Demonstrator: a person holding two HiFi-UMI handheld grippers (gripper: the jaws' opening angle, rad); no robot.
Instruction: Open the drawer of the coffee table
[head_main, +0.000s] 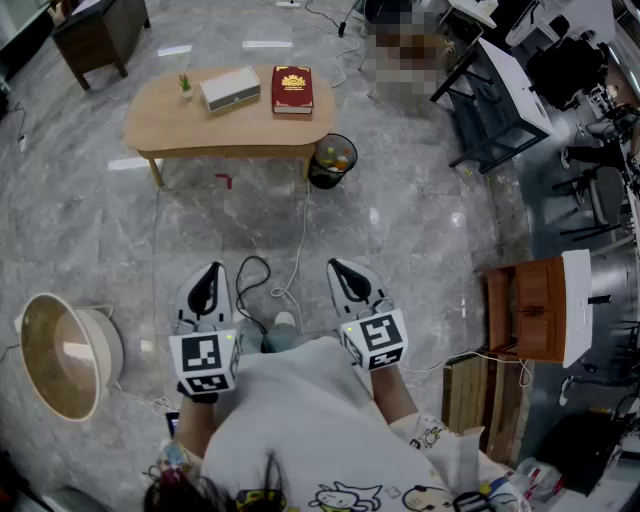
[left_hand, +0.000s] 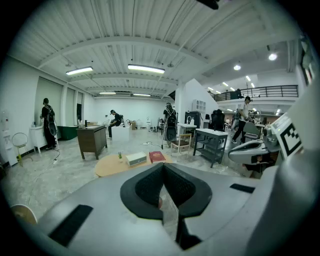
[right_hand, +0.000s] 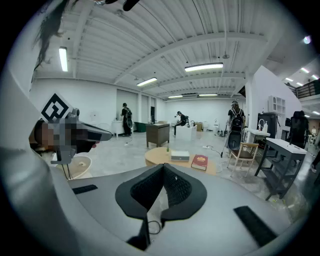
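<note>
A light wooden oval coffee table (head_main: 175, 125) stands far ahead on the marble floor, also seen as the coffee table (left_hand: 107, 165) and the coffee table (right_hand: 155, 159) in the gripper views. On it lie a red book (head_main: 292, 89), a white box (head_main: 230, 88) and a tiny potted plant (head_main: 185, 84). No drawer front shows from here. My left gripper (head_main: 207, 273) and right gripper (head_main: 344, 270) are held close to the body, well short of the table. Both are shut with nothing between the jaws.
A black bin (head_main: 332, 161) with coloured items stands at the table's right end. A round basin (head_main: 60, 352) sits at left, a wooden cabinet (head_main: 530, 308) at right, a dark desk frame (head_main: 495, 105) at upper right. Cables (head_main: 268, 290) trail on the floor.
</note>
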